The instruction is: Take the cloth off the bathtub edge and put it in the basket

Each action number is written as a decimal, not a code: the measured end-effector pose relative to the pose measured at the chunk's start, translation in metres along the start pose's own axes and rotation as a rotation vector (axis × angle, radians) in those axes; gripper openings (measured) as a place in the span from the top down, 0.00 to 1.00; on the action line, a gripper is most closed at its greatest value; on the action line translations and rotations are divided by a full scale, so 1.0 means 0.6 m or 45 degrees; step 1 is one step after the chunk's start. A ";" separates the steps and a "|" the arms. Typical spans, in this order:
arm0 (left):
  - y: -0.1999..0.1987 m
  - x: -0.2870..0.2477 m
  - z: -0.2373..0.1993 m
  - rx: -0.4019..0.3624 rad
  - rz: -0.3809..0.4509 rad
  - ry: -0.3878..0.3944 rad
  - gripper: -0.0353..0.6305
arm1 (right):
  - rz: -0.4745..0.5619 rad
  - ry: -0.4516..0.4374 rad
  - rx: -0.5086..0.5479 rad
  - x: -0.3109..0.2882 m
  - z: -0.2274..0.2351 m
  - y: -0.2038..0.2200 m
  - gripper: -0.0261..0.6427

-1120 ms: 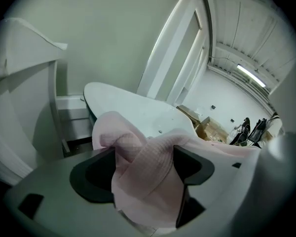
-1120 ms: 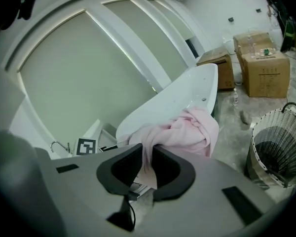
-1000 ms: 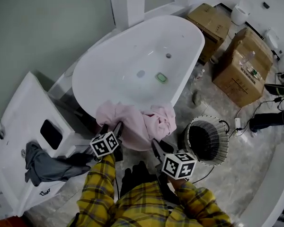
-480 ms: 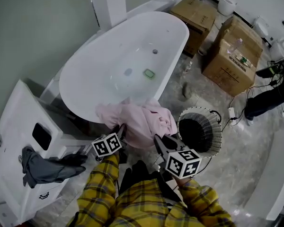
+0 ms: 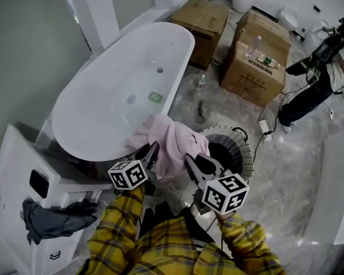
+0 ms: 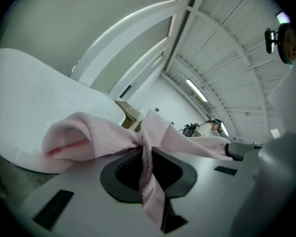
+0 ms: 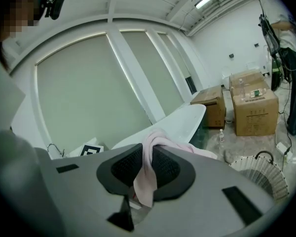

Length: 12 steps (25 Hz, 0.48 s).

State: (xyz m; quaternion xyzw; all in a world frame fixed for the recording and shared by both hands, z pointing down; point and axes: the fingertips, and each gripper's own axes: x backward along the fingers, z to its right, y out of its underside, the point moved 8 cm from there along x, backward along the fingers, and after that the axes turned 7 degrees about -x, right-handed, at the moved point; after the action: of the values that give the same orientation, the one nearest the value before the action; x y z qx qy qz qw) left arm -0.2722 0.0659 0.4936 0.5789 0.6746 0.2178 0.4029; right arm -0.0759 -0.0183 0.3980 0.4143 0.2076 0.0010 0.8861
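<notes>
The pink cloth [image 5: 171,137] hangs between my two grippers, off the white bathtub [image 5: 103,85] and partly over the round wire basket [image 5: 219,132]. My left gripper [image 5: 151,151] is shut on the cloth's left part; its jaws have just been closing with the cloth between them. In the left gripper view the fabric [image 6: 89,132] is pinched in that gripper [image 6: 145,153]. My right gripper [image 5: 193,160] is shut on the cloth's right part. The right gripper view shows a fold [image 7: 155,139] trapped in that gripper [image 7: 145,168], with the bathtub [image 7: 187,120] and basket [image 7: 264,174] beyond.
Cardboard boxes [image 5: 258,56] stand past the tub. A white cabinet [image 5: 23,165] with a grey cloth [image 5: 51,217] on it is at the left. A person [image 5: 315,90] stands at the far right among cables. A green item [image 5: 155,97] lies in the tub and a bottle [image 5: 202,82] stands on the floor.
The left gripper's jaws have shut on the cloth. Both grippers have lifted the cloth off the tub edge and carried it right, towards the basket.
</notes>
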 end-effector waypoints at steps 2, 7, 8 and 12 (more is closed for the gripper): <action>-0.026 -0.022 0.038 -0.048 0.023 0.072 0.87 | 0.057 0.001 0.035 0.017 0.003 -0.028 0.85; -0.094 -0.062 0.128 -0.162 0.067 0.218 0.87 | 0.194 0.001 0.095 0.058 0.010 -0.105 0.85; -0.107 -0.069 0.146 -0.185 0.075 0.246 0.87 | 0.222 0.004 0.110 0.067 0.010 -0.120 0.85; -0.170 -0.096 0.222 -0.281 0.115 0.374 0.87 | 0.339 0.032 0.179 0.108 0.015 -0.180 0.85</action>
State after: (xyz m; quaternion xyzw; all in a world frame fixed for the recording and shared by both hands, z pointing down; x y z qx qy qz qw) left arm -0.2278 -0.0361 0.3558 0.5229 0.6715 0.3904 0.3511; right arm -0.0317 -0.0844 0.3002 0.4990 0.1613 0.1092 0.8444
